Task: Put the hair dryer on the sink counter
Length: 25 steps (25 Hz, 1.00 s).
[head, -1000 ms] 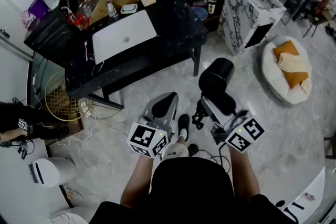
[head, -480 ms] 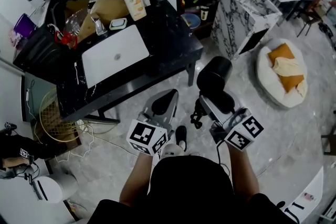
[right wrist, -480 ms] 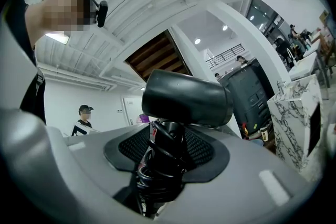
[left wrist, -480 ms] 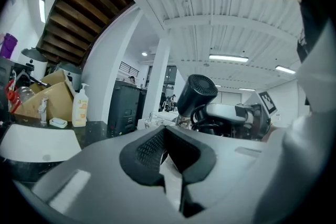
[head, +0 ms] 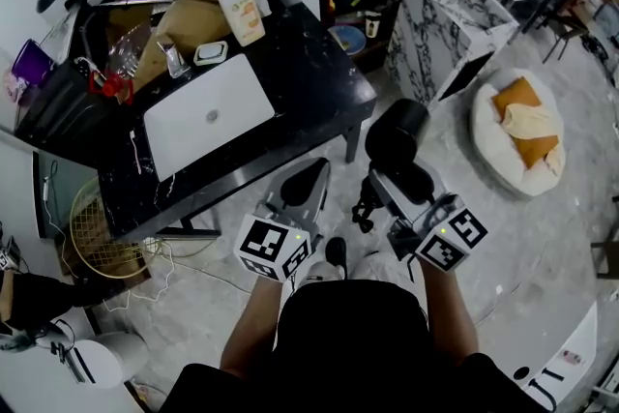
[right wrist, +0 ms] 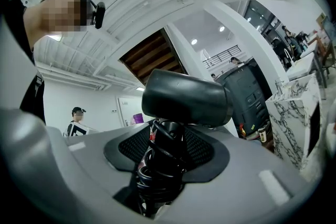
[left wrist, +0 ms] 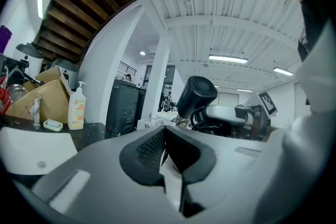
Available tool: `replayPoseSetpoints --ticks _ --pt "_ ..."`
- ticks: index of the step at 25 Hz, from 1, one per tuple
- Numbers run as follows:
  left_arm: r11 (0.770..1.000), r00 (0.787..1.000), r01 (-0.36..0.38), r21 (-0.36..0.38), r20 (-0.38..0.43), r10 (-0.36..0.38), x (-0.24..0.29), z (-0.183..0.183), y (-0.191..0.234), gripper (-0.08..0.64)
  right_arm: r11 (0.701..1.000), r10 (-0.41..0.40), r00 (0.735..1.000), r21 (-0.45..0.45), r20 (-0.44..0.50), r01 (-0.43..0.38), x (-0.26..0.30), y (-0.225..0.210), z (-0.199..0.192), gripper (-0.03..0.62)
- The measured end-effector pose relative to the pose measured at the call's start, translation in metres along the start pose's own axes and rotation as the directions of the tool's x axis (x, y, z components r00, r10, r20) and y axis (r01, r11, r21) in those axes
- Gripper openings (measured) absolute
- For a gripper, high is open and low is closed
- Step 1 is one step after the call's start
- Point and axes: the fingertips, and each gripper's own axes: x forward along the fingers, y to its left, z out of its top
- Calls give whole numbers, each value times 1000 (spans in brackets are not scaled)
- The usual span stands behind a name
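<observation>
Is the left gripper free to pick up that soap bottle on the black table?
Probably, yes. The left gripper is empty, jaws together, and the soap bottle stands in the open beyond the laptop, though the gripper would likely need carrying closer.

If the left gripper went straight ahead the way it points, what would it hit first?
Probably nothing close: the left gripper aims just right of the black table, towards a white pillar farther off. Depth is hard to judge.

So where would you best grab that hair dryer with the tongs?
By the slim handle, from its free end, as the right tongs grip it now. The barrel of the hair dryer looks too fat to pinch; the handle, cord wound round it, fits between the jaws.
</observation>
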Motion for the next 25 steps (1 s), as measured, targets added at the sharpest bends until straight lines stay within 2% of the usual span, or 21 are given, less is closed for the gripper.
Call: replayPoseSetpoints --ticks 5,11,19,25 --pt "1000 1000 -8 -7 -5 8 2 2 16 -2 1000 8 1000 4 -6 -8 19 -5 0 204" --pt "999 999 -54 -4 2 54 11 7 35 -3 999 50 999 -1 -20 -50 45 -18 8 204" --pt "991 990 -137 -5 11 137 39 17 62 -2 991 136 989 2 -52 -136 87 -49 21 204" --pt "974 974 -226 -17 10 226 63 24 87 -2 978 207 974 10 -90 -207 122 -80 34 204"
